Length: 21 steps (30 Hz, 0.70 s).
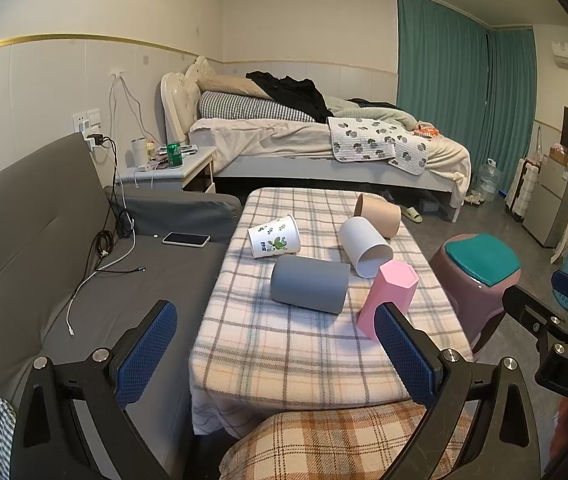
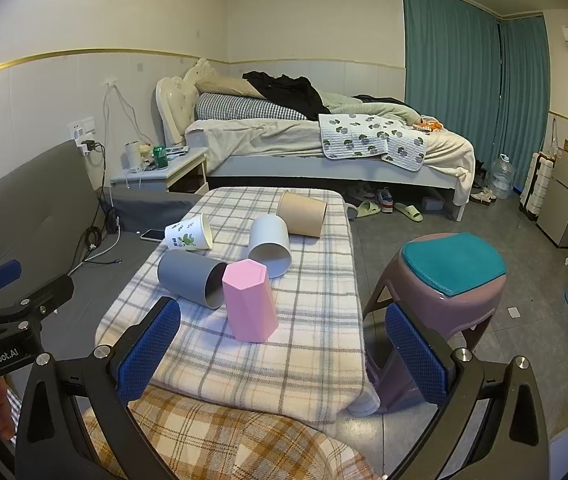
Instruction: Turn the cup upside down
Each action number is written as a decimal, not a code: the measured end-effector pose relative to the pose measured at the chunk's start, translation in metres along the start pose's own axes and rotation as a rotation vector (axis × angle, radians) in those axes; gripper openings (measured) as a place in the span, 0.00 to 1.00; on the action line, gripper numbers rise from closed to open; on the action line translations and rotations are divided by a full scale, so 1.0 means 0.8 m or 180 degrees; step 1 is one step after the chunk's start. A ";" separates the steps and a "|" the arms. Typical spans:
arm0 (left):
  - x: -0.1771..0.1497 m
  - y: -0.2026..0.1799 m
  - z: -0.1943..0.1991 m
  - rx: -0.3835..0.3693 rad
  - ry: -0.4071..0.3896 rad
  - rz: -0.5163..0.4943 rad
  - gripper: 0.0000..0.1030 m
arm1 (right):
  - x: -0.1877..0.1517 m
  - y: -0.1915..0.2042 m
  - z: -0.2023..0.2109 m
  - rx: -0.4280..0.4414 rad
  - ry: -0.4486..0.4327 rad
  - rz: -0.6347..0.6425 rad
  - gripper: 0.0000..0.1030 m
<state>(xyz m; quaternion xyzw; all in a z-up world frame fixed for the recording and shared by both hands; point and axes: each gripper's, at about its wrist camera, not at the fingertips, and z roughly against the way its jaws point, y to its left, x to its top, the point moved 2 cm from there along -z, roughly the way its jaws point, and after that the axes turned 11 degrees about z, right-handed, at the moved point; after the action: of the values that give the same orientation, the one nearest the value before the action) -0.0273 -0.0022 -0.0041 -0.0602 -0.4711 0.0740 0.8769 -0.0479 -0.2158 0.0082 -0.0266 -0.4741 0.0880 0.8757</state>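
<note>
Several cups sit on a table covered with a plaid cloth [image 1: 284,344] [image 2: 304,344]. A pink hexagonal cup [image 1: 388,296] [image 2: 249,300] stands upside down near the front. A grey cup [image 1: 310,289] [image 2: 191,277], a white cup [image 1: 366,246] [image 2: 269,245], a tan cup [image 1: 378,214] [image 2: 303,213] and a leaf-printed paper cup [image 1: 273,237] [image 2: 188,233] lie on their sides. My left gripper [image 1: 275,354] is open and empty, held before the table's near edge. My right gripper [image 2: 284,354] is open and empty, just short of the pink cup.
A grey sofa [image 1: 63,240] with a phone [image 1: 186,239] and cables is left of the table. A purple stool with a teal cushion [image 1: 480,276] [image 2: 444,280] stands right of it. A plaid cushion [image 1: 344,444] lies below the grippers. A bed [image 1: 324,140] is behind.
</note>
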 end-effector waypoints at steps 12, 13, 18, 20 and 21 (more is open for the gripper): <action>0.000 0.000 -0.001 0.0001 0.0006 -0.0003 0.99 | -0.002 0.001 -0.002 0.0006 0.0015 0.0006 1.00; 0.000 0.000 0.000 0.0001 0.0003 -0.0002 0.99 | -0.003 0.002 -0.002 0.0004 0.0018 0.0008 1.00; 0.000 0.000 -0.001 0.0002 0.0005 0.0001 0.99 | -0.004 0.002 -0.003 0.0005 0.0019 0.0010 1.00; 0.000 0.000 0.000 0.0005 0.0004 -0.0002 0.99 | -0.004 0.002 -0.003 0.0005 0.0020 0.0006 1.00; 0.000 0.000 0.000 0.0003 0.0004 -0.0002 0.99 | -0.004 0.002 -0.003 0.0008 0.0022 0.0006 1.00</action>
<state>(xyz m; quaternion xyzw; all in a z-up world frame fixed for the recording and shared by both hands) -0.0271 -0.0024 -0.0044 -0.0597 -0.4705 0.0739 0.8773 -0.0477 -0.2147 0.0043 -0.0263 -0.4709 0.0893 0.8773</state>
